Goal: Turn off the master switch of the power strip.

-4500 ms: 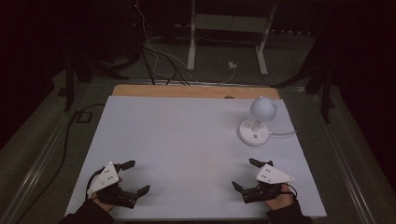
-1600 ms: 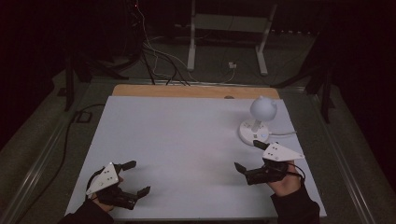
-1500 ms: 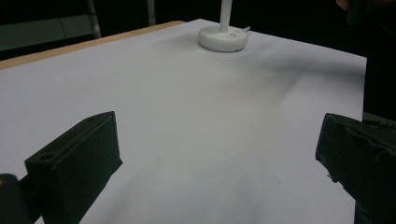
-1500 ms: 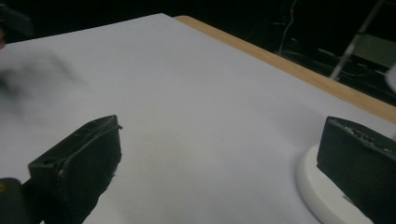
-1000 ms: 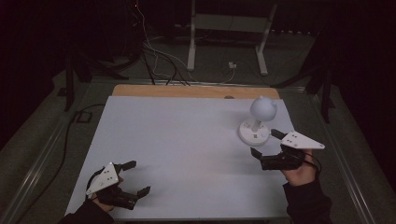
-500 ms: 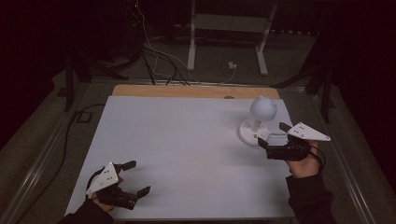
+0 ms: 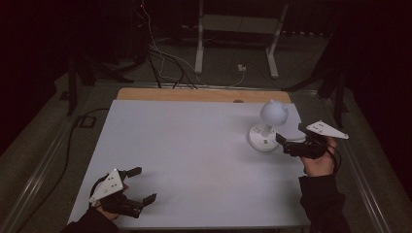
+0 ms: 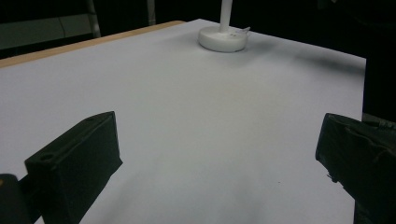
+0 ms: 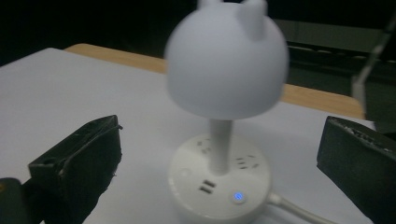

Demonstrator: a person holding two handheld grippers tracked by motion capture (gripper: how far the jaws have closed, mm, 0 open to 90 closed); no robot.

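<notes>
The white lamp (image 7: 268, 127) stands at the right of the frame, with the right gripper (image 7: 290, 145) wide open just beside its base. Approach slowly, probably toward the stem or the button, without pushing the base. The left gripper (image 7: 141, 185) rests wide open at the lower left.

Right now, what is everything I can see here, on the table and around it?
Lamp: one, white, round eared shade, base with sockets and a lit blue dot, far right of table.
Lamp cord: one, white, leaving the base.
Table: one, white top, wooden far edge.
Metal stand: one, pale, on floor beyond table.
Floor cables: several, dark and white, behind table.
Left tongs: one, black, open, near left corner.
Right tongs: one, black, open, beside lamp base.
Hands: two, in dark sleeves.
</notes>
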